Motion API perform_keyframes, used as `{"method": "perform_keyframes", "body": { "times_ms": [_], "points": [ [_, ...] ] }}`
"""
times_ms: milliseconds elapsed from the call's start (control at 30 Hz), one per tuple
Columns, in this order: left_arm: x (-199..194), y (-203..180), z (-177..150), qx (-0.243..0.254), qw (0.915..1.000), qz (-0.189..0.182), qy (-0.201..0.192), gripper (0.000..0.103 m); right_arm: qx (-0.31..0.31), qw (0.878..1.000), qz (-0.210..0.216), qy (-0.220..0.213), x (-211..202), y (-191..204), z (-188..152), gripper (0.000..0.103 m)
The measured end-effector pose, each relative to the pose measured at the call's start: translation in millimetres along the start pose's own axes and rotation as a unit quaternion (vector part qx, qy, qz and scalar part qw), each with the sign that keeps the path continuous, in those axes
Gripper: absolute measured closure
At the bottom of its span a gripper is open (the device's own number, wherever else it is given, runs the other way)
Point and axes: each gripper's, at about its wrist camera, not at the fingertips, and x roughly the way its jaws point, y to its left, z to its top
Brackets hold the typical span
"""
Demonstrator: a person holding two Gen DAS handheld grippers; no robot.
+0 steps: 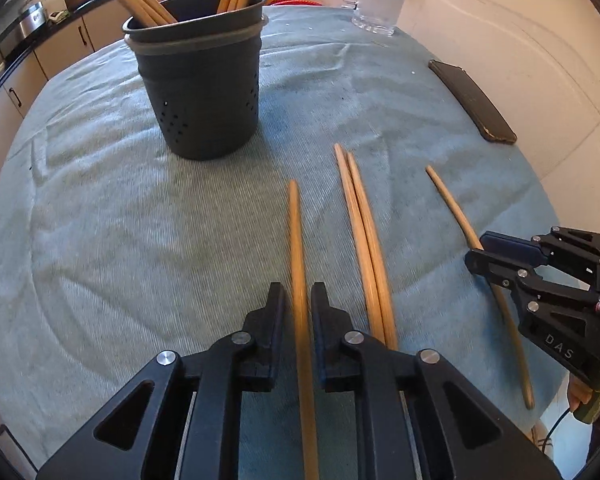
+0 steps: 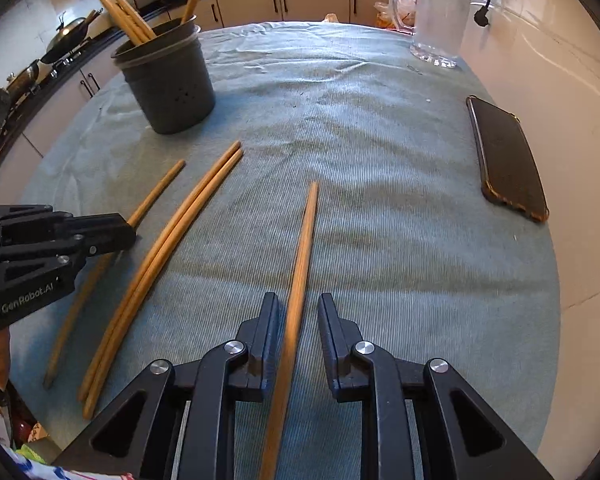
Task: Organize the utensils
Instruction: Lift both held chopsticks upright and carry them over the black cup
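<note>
Several wooden chopsticks lie on a teal cloth (image 1: 140, 220). One chopstick (image 1: 294, 220) runs between the fingers of my left gripper (image 1: 298, 292), which stands slightly open with narrow gaps either side. Another chopstick (image 2: 306, 232) lies between the fingers of my right gripper (image 2: 299, 300), also open, with a clear gap on its right. A pair of chopsticks (image 1: 360, 220) rests side by side between the two. A dark grey holder (image 1: 204, 92) stands further back with several chopsticks upright in it. The right wrist view shows the left gripper (image 2: 130, 232) low over its chopstick (image 2: 160, 188).
A dark phone (image 2: 508, 160) lies at the cloth's right edge. A glass mug (image 2: 440, 20) stands at the far right corner. Beyond the cloth on the right is white tabletop (image 2: 572, 120). Kitchen cabinets and a counter (image 2: 300, 0) run behind.
</note>
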Motion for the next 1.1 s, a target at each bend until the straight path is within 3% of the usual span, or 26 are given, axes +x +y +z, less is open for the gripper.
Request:
{"method": "perform_keyframes", "body": {
  "times_ms": [233,300,367,467,667,933,1100],
  "points": [
    [5.3,-2.3,9.8,0.010,0.9998,0.005,-0.015,0.089,-0.012,1.000,-0.020,0.010,11.0,6.2,22.8,0.081],
    [5.6,-3.3,9.9,0.009,0.9997,0.005,-0.023,0.089,-0.013,1.000,-0.024,0.005,11.7,9.0,23.1,0.087],
    [4.1,-2.8,7.5,0.011,0.9993,0.006,-0.034,0.097,-0.016,1.000,-0.023,-0.007,10.6,13.9,20.1,0.095],
    [-3.2,4.7,3.3,-0.010,0.9988,-0.011,-0.047,0.097,0.001,1.000,0.001,-0.017,6.4,10.1,16.4,0.096],
    [-60.8,20.0,-11.8,-0.038,0.9921,-0.021,-0.118,0.097,0.016,0.996,0.034,-0.086,-32.3,10.3,9.2,0.096],
    [-142.4,22.6,-39.0,-0.049,0.9748,-0.027,-0.216,0.097,-0.003,0.982,0.028,-0.184,-98.5,31.6,-7.3,0.096],
    [-172.2,7.9,-62.7,-0.030,0.9646,-0.001,-0.262,0.097,-0.008,0.975,0.035,-0.220,-127.6,42.6,-22.1,0.096]
  ]
}}
